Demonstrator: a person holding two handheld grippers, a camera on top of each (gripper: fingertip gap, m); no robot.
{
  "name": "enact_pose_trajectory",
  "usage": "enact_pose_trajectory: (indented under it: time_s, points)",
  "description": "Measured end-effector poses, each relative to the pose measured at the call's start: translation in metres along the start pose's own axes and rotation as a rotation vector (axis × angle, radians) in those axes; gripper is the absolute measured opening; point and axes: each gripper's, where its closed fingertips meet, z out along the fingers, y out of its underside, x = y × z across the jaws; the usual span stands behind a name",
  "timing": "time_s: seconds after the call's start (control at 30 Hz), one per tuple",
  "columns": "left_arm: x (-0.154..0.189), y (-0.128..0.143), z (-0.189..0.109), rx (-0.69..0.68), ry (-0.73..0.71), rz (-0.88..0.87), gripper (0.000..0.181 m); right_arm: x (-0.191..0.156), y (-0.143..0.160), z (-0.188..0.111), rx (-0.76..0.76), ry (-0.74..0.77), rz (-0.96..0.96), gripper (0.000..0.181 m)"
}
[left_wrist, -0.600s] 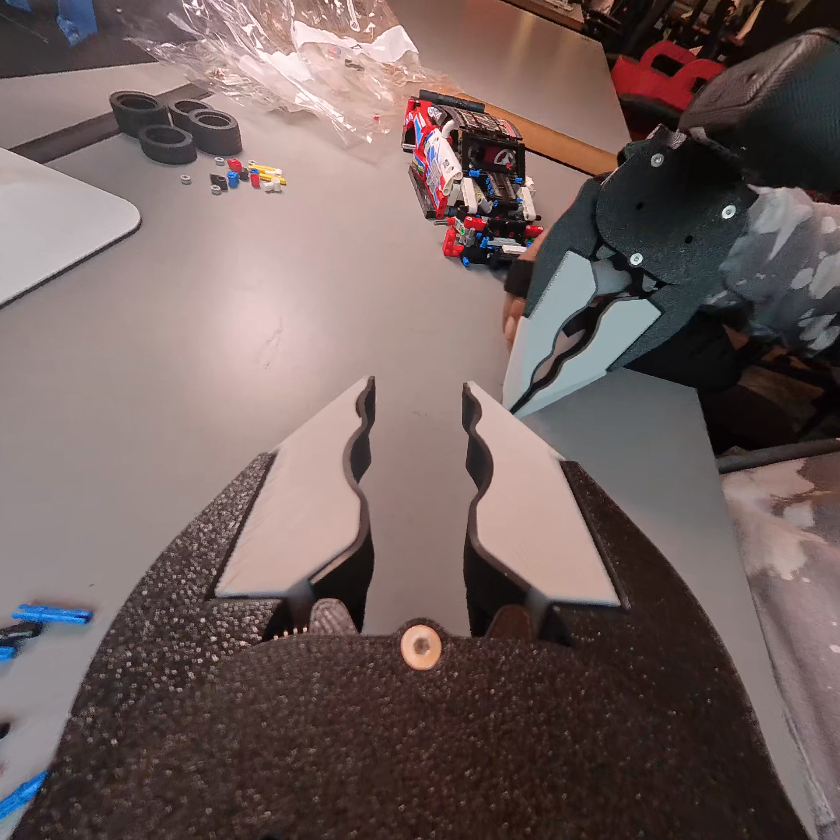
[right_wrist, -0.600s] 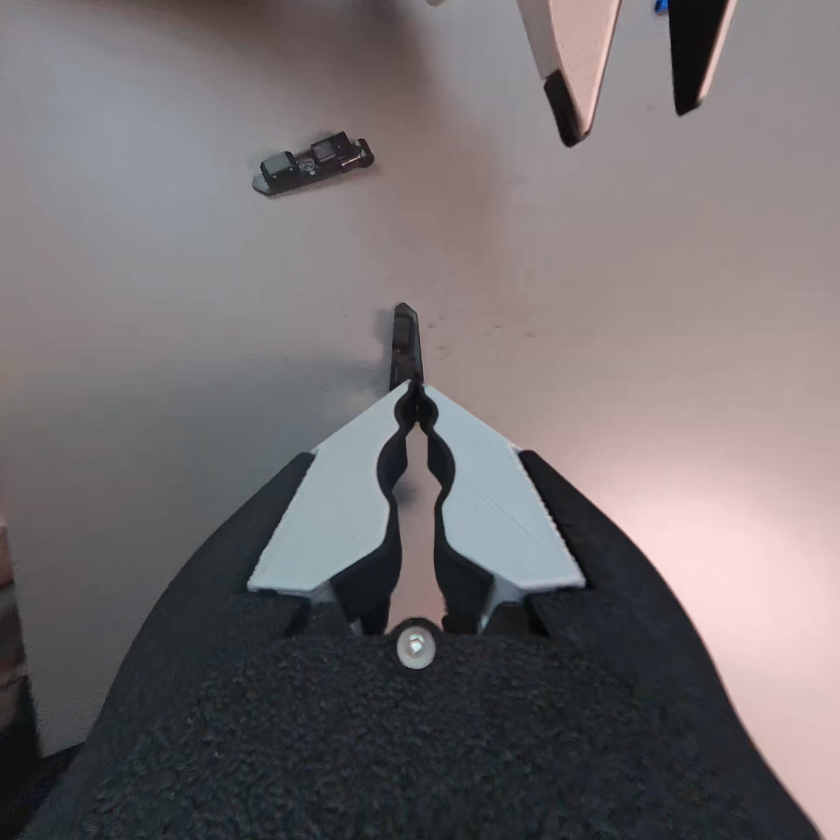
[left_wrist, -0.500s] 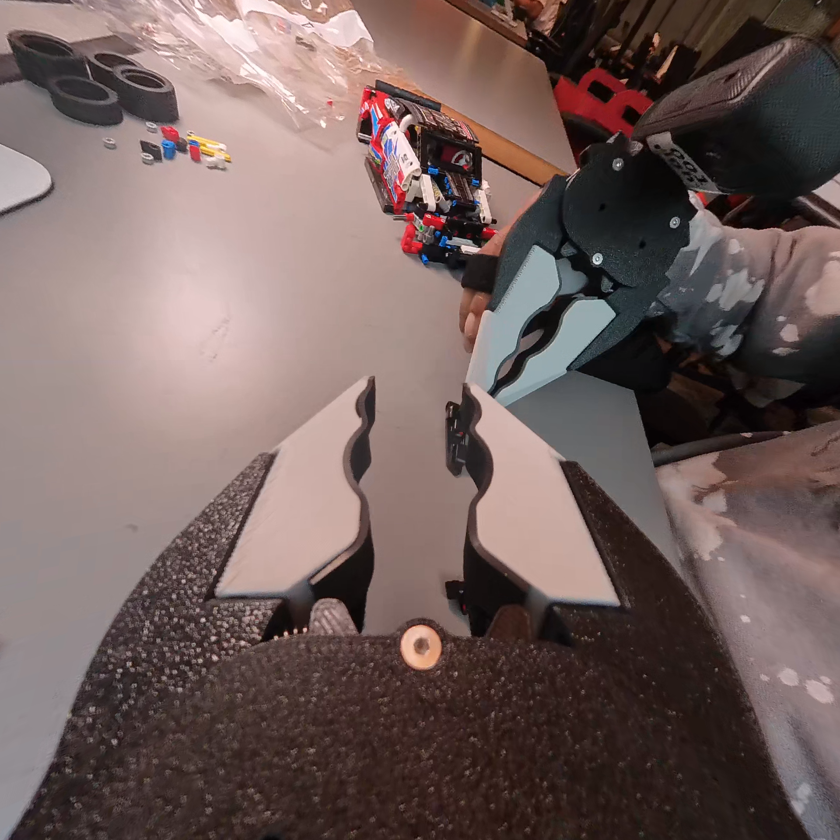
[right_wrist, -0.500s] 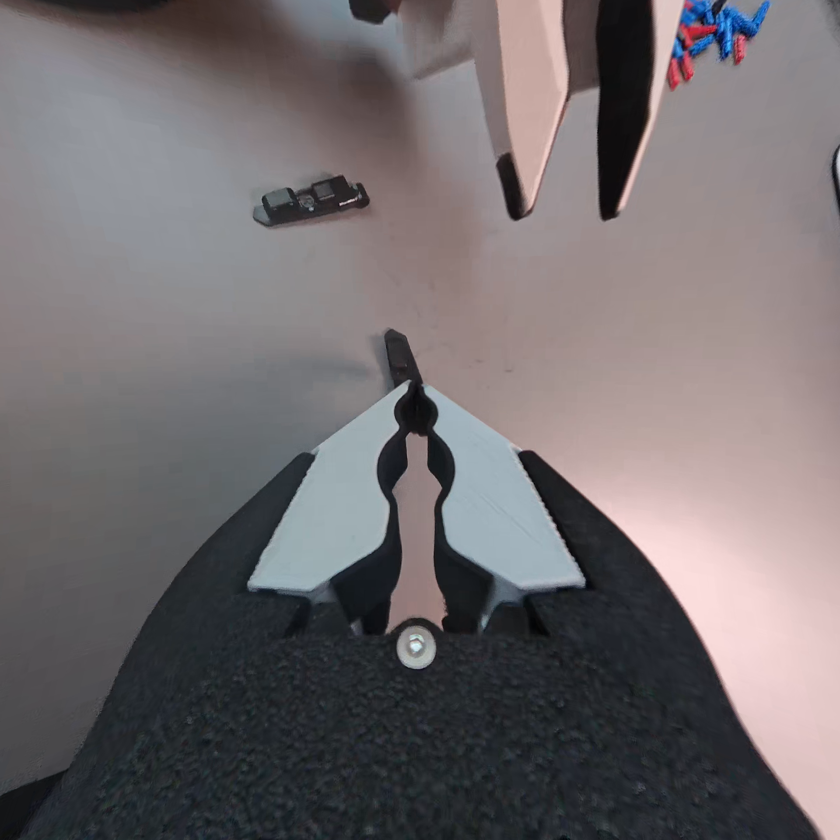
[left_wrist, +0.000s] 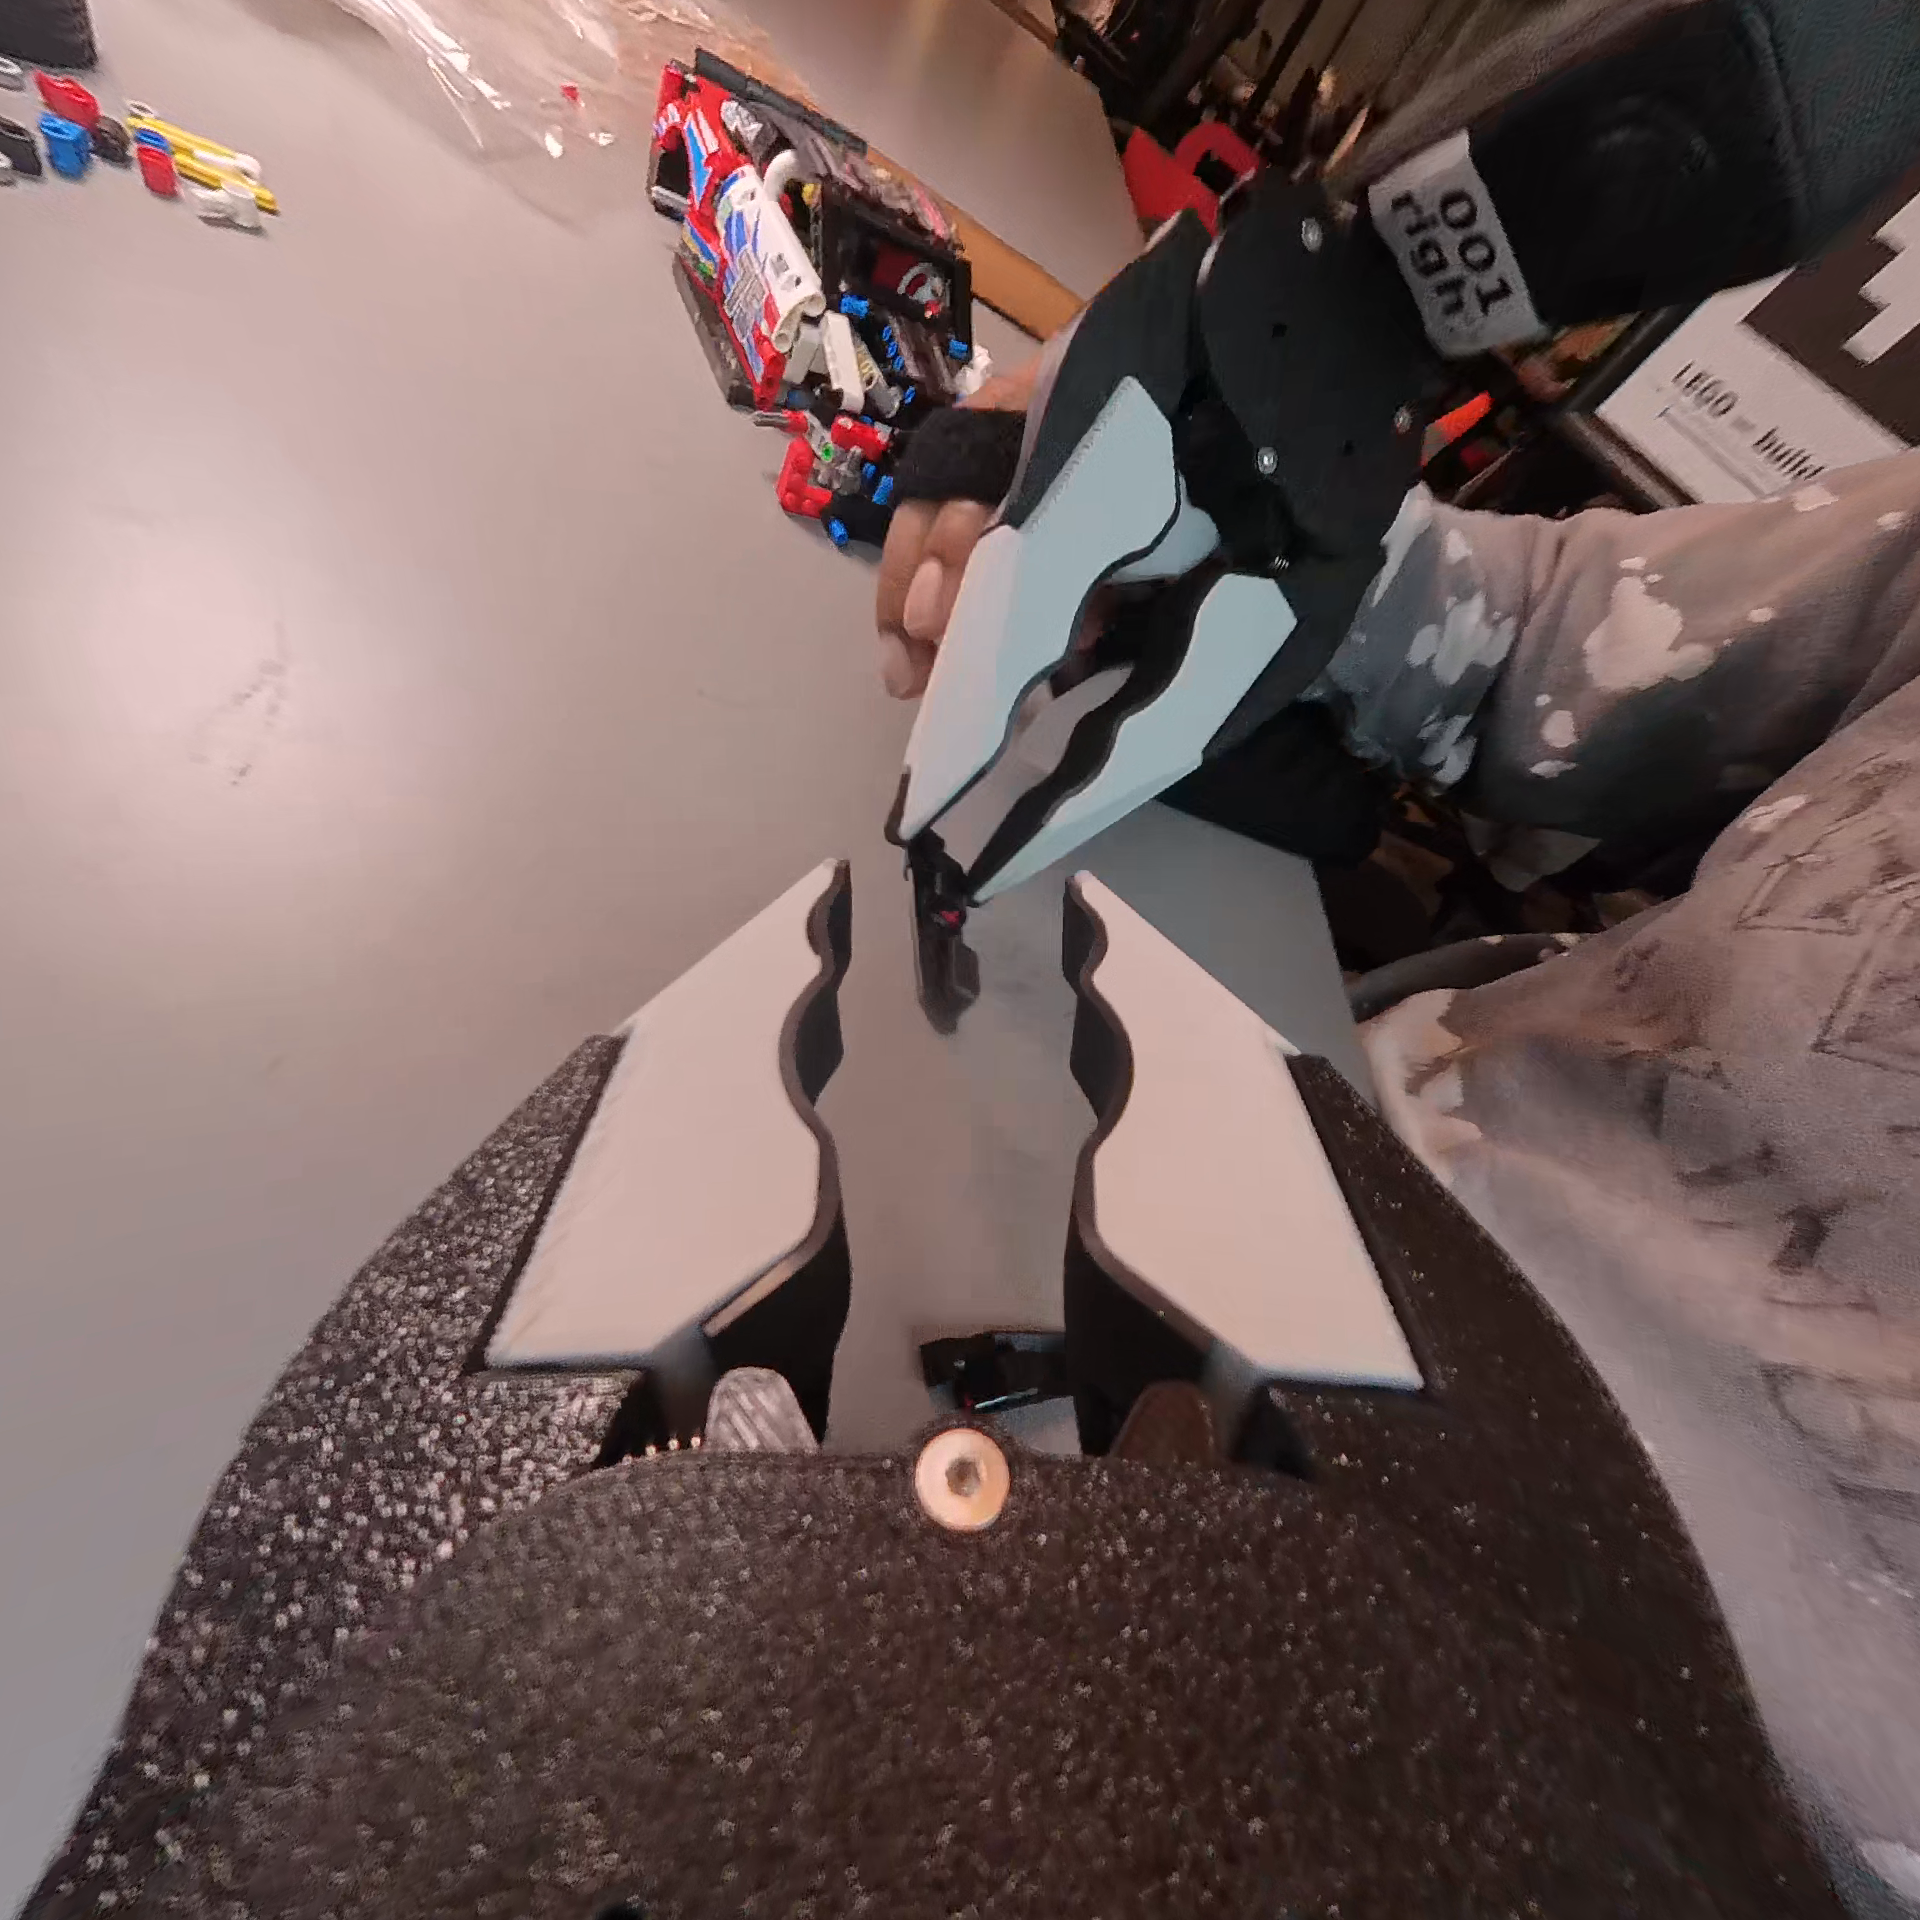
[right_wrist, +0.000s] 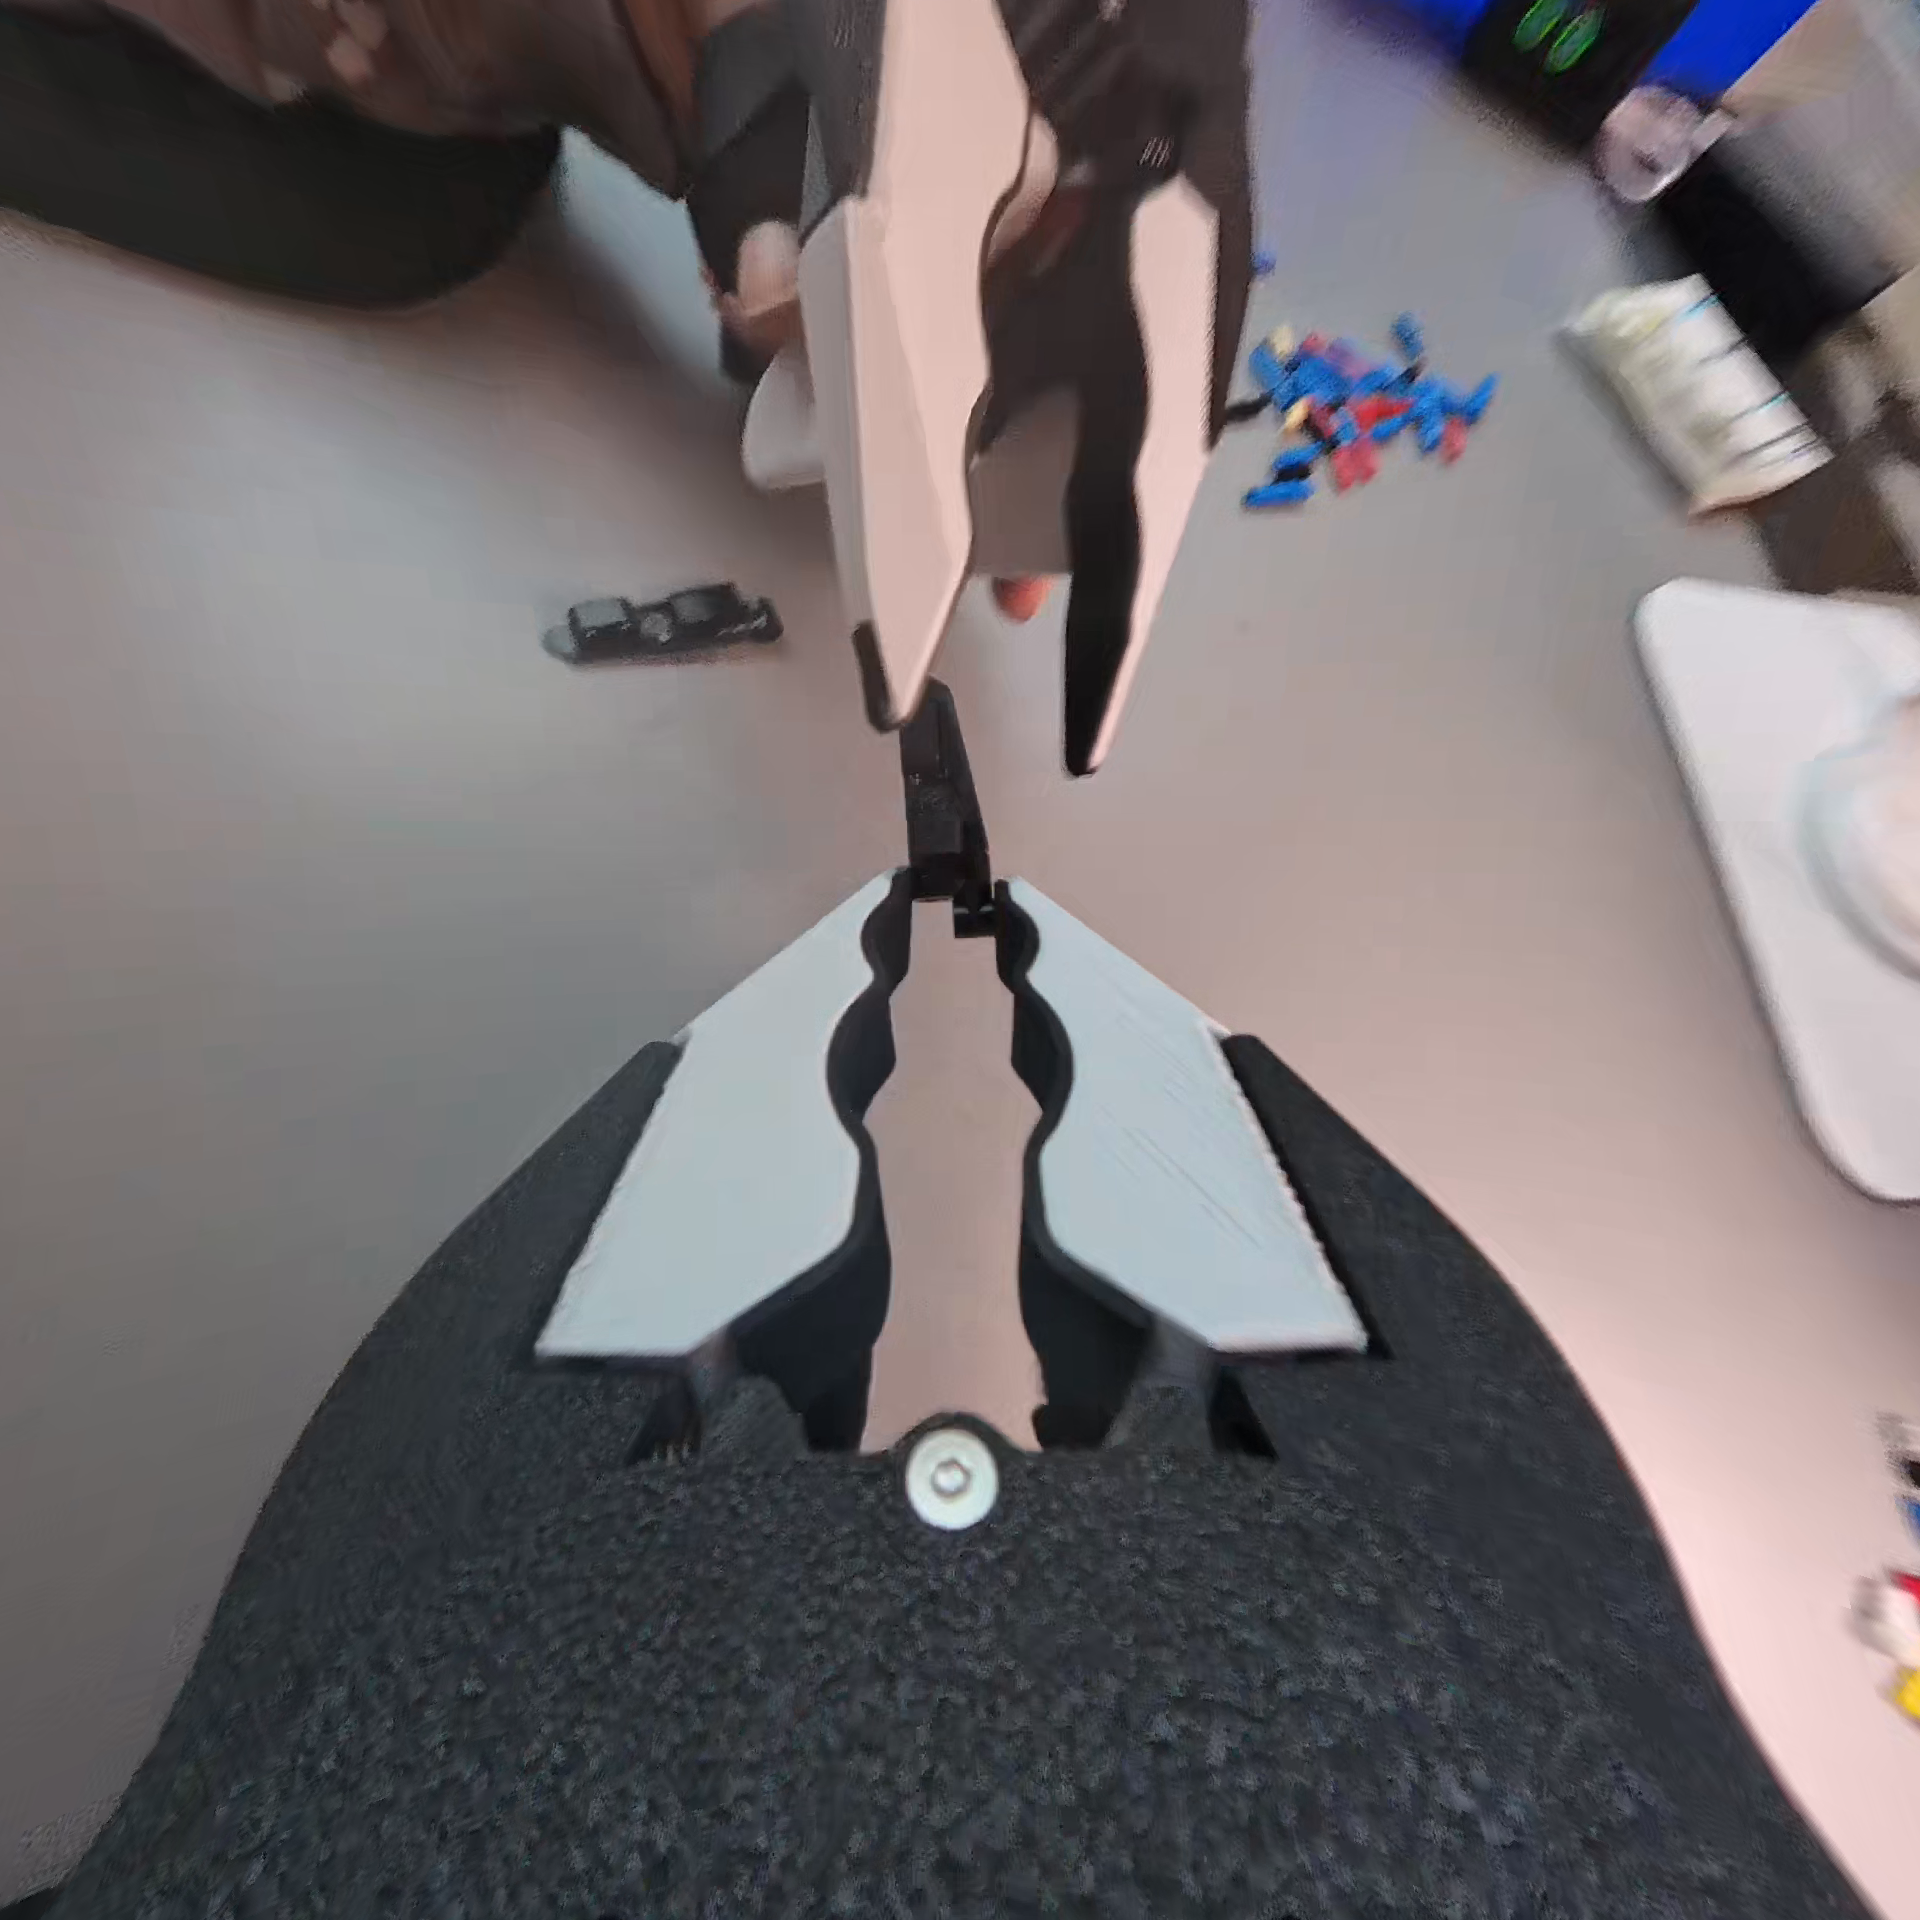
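Right gripper (right_wrist: 948, 888) pinched nearly closed on the end of a slim black brick piece (right_wrist: 940, 800), held above the grey table (right_wrist: 312, 935) at centre frame. In the left wrist view, same right gripper (left_wrist: 940, 852) reaching down from the upper right, black brick piece (left_wrist: 940, 951) hanging from its tips into the gap of the left gripper (left_wrist: 956, 883). Left gripper spread wide, holding nothing, fingertips either side of the piece; contact impossible to judge. In the right wrist view, left gripper (right_wrist: 982, 727) pointing down from the top of the frame, its left fingertip just beside the far end of the piece. Second black part (right_wrist: 660, 623) lying flat on the table at left of centre, well apart. Heap of blue and red pins (right_wrist: 1361, 410) in the upper right, white tray (right_wrist: 1766, 831) at the right edge. In the left wrist view, partly built red and white model car (left_wrist: 800, 270) at upper centre, small loose coloured pieces (left_wrist: 145, 156) in the upper left.
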Motion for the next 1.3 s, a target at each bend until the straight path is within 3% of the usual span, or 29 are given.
enact_pose_trajectory:
  time_s: [0.03,0.2,0.3,0.37,0.47,0.57,0.7,0.9,1.07,1.3]
  points:
    - [0.004,-0.005,-0.001,0.032,0.038,-0.036,0.039,0.008,-0.009,-0.004,0.029,0.071,-0.068,0.014]
    - [0.009,-0.024,-0.01,0.157,0.115,-0.133,0.017,0.028,-0.039,-0.017,0.114,0.39,-0.416,0.015]
    - [0.003,-0.02,-0.011,0.139,0.075,-0.101,0.006,0.025,-0.039,-0.013,0.137,0.43,-0.492,0.015]
    - [0.004,-0.016,-0.012,0.107,0.041,-0.009,0.006,0.02,-0.04,-0.011,0.2,0.367,-0.379,0.015]
    - [0.009,-0.017,-0.015,0.079,-0.03,0.21,0.005,0.017,-0.047,-0.02,0.358,0.174,-0.064,0.02]
    - [0.022,-0.024,-0.015,0.113,-0.045,0.364,0.005,0.016,-0.054,-0.033,0.473,0.021,0.13,0.019]
    - [0.034,-0.026,-0.013,0.136,-0.04,0.471,0.005,0.004,-0.06,-0.035,0.529,-0.089,0.191,0.007]
    - [0.042,-0.03,-0.016,0.149,-0.054,0.531,0.005,0.001,-0.065,-0.041,0.574,-0.143,0.192,0.006]
    - [0.043,-0.038,-0.018,0.175,-0.052,0.482,0.005,0.005,-0.07,-0.046,0.6,-0.185,0.233,0.006]
    - [0.043,-0.029,-0.012,0.118,-0.021,0.428,0.005,-0.001,-0.06,-0.044,0.514,-0.237,0.221,0.006]
